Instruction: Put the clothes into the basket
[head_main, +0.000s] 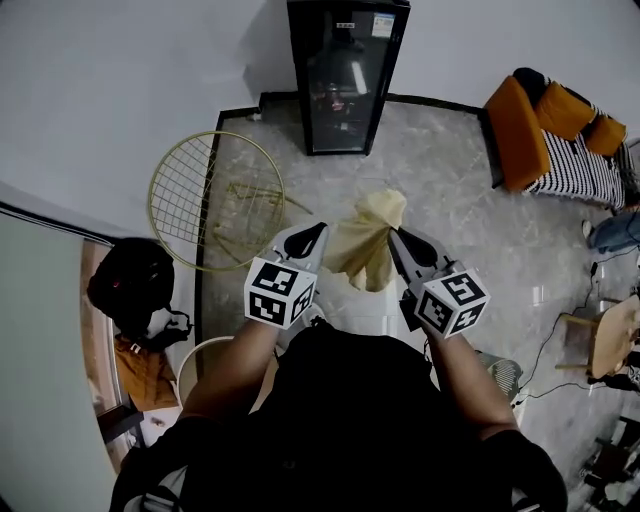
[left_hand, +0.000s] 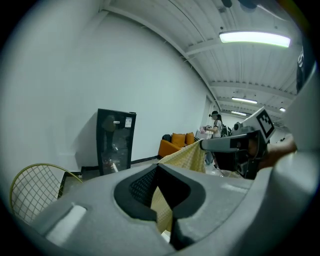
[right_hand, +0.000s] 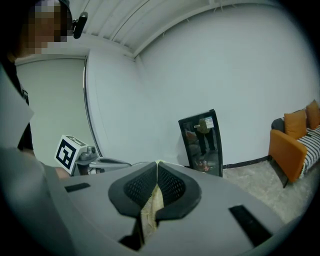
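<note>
Left gripper (left_hand: 158, 171) has its jaws clamped shut on a pale yellow checked cloth (head_main: 368, 245). You can see the fabric pinched right between the dark mesh pads and trailing out below them. Same deal with the right gripper (right_hand: 157, 166): jaws closed tight, with a strip of that cloth hanging under the pinch.

From the head view, the two grippers sit side by side in front of the person's chest, a bit apart. The cloth is bunched between them up in the air, peaking above the jaw tips and drooping in the middle. It's off the floor and not in any basket.

There's something white just under the cloth, but it's mostly hidden, so I can't tell what it is.

Further out, a round gold wire basket (head_main: 214, 200) sits at the left edge of the marble floor (head_main: 450, 210), well apart from the cloth. A black glass-door fridge (head_main: 347, 75) stands at the far edge against the wall, and an orange sofa (head_main: 545, 130) is in the far right corner.
</note>
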